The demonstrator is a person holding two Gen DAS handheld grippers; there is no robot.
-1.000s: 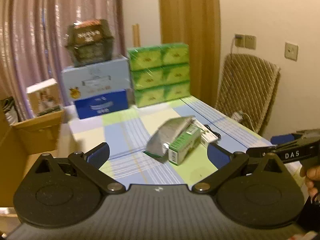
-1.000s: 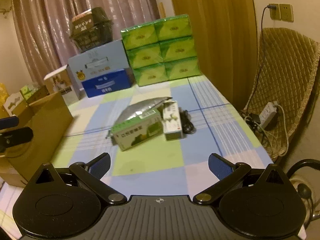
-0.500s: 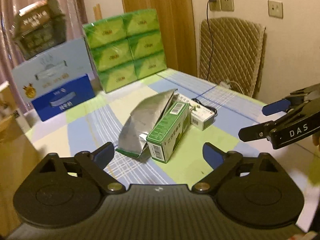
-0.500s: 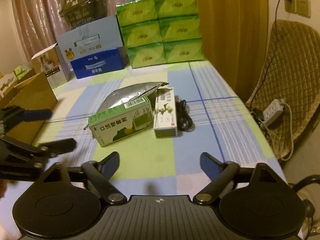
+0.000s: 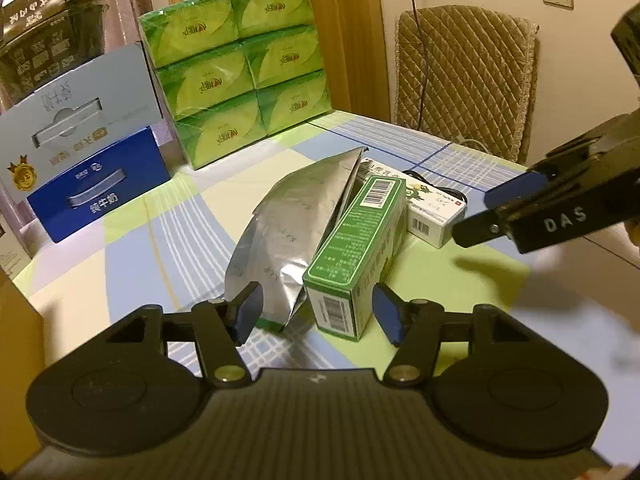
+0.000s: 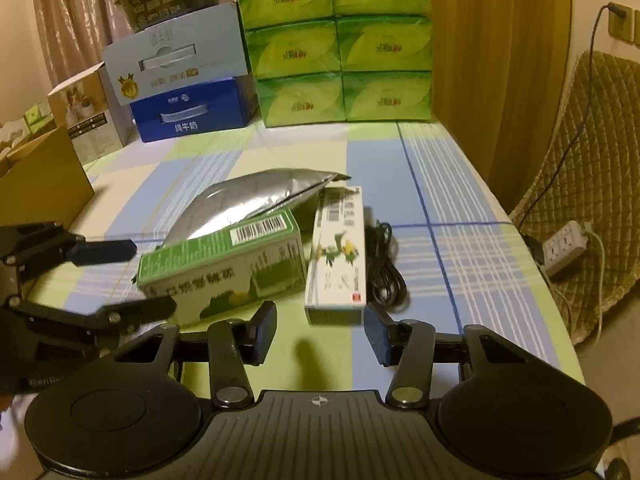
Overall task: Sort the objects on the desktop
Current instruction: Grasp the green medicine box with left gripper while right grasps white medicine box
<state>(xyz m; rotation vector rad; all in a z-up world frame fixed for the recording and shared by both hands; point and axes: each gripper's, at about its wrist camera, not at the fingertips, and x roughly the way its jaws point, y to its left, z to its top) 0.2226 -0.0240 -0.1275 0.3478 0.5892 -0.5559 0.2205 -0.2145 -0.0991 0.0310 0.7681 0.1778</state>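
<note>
A green carton lies on the checked tablecloth, leaning on a silver foil pouch. A white box with a green dragon print lies beside it, and a coiled black cable lies to its right. My left gripper is open, its fingers on either side of the near end of the green carton and the pouch. My right gripper is open, just short of the white box's near end.
Stacked green tissue packs, a blue and grey milk carton box and a dark basket stand at the back. A cardboard box sits at the left. A padded chair and power strip are off the right edge.
Both grippers moved forward and down toward the objects. Both sets of fingers have narrowed but stay open. The left gripper now straddles the green carton's end.
</note>
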